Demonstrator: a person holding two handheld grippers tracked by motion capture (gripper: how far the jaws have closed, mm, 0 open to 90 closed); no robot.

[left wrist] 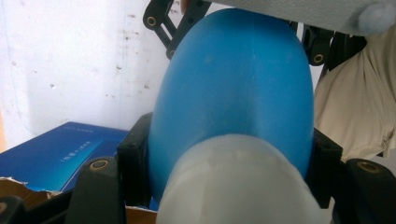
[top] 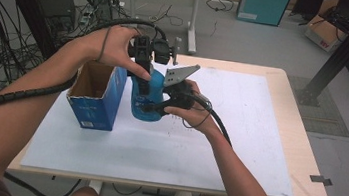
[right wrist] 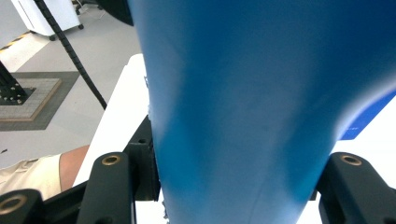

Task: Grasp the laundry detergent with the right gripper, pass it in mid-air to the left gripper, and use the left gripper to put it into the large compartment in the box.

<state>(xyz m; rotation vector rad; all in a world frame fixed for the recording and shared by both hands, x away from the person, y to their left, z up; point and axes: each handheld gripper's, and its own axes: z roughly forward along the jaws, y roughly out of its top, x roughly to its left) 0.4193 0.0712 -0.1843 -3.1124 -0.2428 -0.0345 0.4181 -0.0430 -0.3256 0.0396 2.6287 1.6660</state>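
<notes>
A blue plastic bottle [top: 157, 84] stands upright on the white board [top: 218, 133], held from two sides. My left gripper [top: 143, 81] comes down from above and is shut on its upper part. In the left gripper view the blue bottle [left wrist: 233, 79] and its whitish neck [left wrist: 233, 186] sit tight between the jaws of the left gripper [left wrist: 229, 161]. My right gripper [top: 152, 107] reaches in from the right and is shut on the lower body. In the right gripper view the bottle [right wrist: 243, 93] presses against both pads of the right gripper [right wrist: 233, 179].
An open blue cardboard box [top: 95, 102] stands just left of the bottle, its corner also in the left gripper view [left wrist: 51, 156]. The board lies on a wooden table [top: 289, 107]. Cables and black frame posts [top: 341, 53] surround the table on the floor.
</notes>
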